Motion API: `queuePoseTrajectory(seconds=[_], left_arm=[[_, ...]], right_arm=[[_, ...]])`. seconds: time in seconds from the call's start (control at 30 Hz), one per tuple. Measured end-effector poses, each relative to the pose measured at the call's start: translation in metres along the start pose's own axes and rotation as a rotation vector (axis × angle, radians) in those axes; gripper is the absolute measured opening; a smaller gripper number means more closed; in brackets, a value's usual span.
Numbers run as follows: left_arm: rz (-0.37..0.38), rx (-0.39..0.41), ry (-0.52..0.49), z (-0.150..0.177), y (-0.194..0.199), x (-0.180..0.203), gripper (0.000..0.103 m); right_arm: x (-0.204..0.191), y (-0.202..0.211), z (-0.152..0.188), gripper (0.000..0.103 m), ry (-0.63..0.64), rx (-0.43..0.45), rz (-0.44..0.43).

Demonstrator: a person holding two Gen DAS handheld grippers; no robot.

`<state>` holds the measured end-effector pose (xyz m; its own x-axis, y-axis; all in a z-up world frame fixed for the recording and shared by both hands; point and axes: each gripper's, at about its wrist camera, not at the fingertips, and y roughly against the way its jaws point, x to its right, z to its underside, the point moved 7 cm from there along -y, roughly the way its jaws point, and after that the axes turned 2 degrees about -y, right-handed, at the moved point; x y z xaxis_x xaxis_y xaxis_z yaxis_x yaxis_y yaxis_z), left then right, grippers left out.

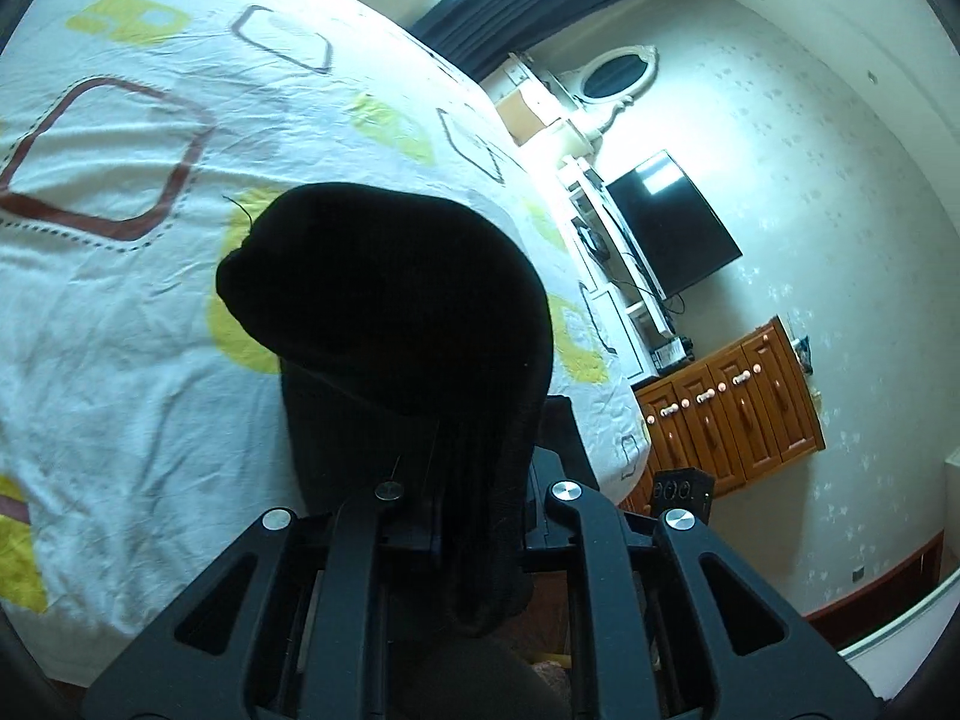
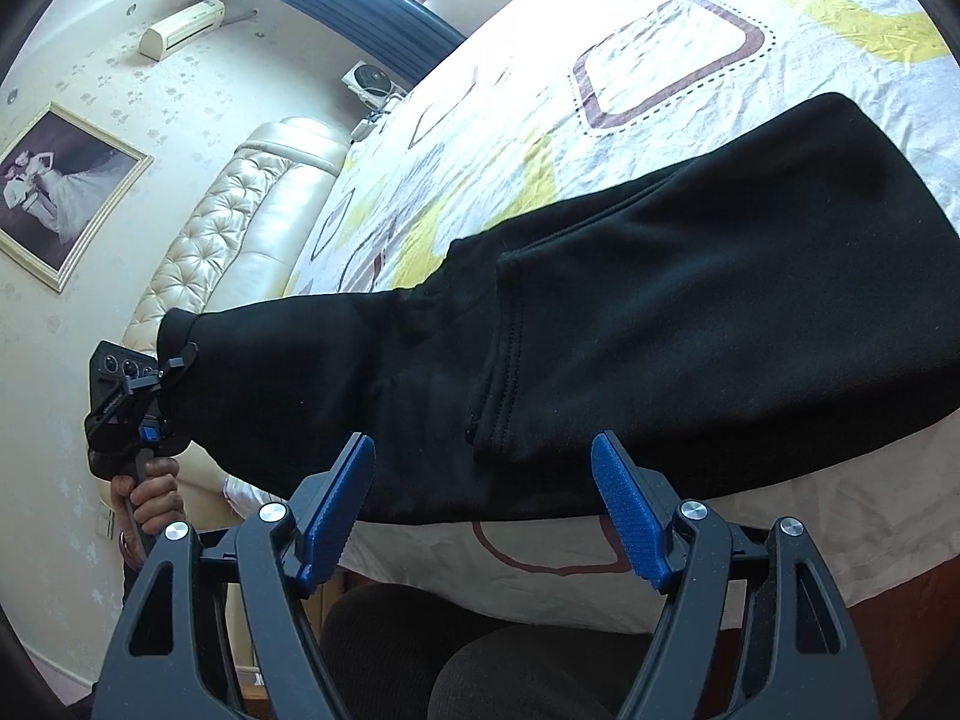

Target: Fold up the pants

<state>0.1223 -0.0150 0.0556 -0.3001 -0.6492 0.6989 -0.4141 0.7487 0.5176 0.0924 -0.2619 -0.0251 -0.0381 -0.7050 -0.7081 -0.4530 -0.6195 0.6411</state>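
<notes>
The bed (image 2: 690, 30) takes up most of both views, its white sheet printed with yellow and brown rounded squares. In the right wrist view it fills the upper right, with a cream tufted headboard (image 2: 228, 222) at centre left.

Across the bed lie the black pants (image 2: 690, 300), spread from the right edge of that frame toward the lower left, their near edge hanging at the side of the mattress. One end is lifted off the bed at the left, where the left gripper (image 2: 174, 372) has its fingers clenched on the fabric; a hand (image 2: 150, 492) holds its handle below. In the left wrist view that pinched cloth bulges as a dark hump (image 1: 384, 300) in the middle of the frame, running down between the closed black fingers.

The right gripper (image 2: 486, 474) sits at the bottom centre of its own view, its blue fingers (image 2: 630, 510) spread wide and released, grasping nothing, just in front of the pants' near edge.

On the wall at the right of the left wrist view hangs a dark television (image 1: 672, 222), with a wooden cabinet (image 1: 732, 402) below it.
</notes>
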Motion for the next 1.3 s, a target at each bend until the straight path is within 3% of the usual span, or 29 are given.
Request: queuePoseTrajectory(seconds=[0.13,0.27,0.53,0.63,0.67,0.7,0.8,0.9,0.97,1.1,1.23,1.3], left_arm=[[0.018,-0.073,-0.103,-0.003,-0.067,0.066,0.014],[0.01,-0.158,-0.144,0.01,-0.14,0.099,0.014],[-0.112,-0.322,-0.16,0.058,-0.269,0.097,0.015],[-0.139,-0.349,-0.14,0.072,-0.294,0.091,0.024],[-0.121,-0.345,-0.111,0.073,-0.297,0.09,0.028],[-0.087,-0.341,-0.077,0.074,-0.298,0.091,0.041],[0.007,-0.298,0.002,0.068,-0.282,0.1,0.064],[0.045,-0.23,0.021,0.061,-0.249,0.103,0.08],[0.05,-0.173,0.016,0.058,-0.22,0.097,0.087],[-0.02,-0.082,0.024,0.06,-0.165,0.061,0.09],[-0.112,-0.056,0.095,0.074,-0.129,0.008,0.09],[-0.141,-0.04,0.153,0.082,-0.115,-0.02,0.09]], right_arm=[[0.018,0.024,-0.016,0.074,-0.067,0.07,-0.004],[0.043,0.048,-0.028,0.074,-0.129,0.145,0.013],[0.083,0.079,-0.046,0.074,-0.216,0.239,0.04],[0.092,0.08,-0.053,0.074,-0.236,0.247,0.046],[0.097,0.081,-0.054,0.074,-0.246,0.247,0.042],[0.101,0.082,-0.054,0.074,-0.255,0.243,0.032],[0.107,0.084,-0.053,0.074,-0.27,0.232,0.005],[0.107,0.082,-0.055,0.074,-0.259,0.202,-0.018],[0.104,0.075,-0.056,0.081,-0.235,0.165,-0.017],[0.111,0.062,-0.062,0.081,-0.188,0.135,0.064],[0.101,0.037,-0.07,0.082,-0.156,0.065,0.03],[0.096,0.02,-0.074,0.083,-0.113,0.009,0.066]])
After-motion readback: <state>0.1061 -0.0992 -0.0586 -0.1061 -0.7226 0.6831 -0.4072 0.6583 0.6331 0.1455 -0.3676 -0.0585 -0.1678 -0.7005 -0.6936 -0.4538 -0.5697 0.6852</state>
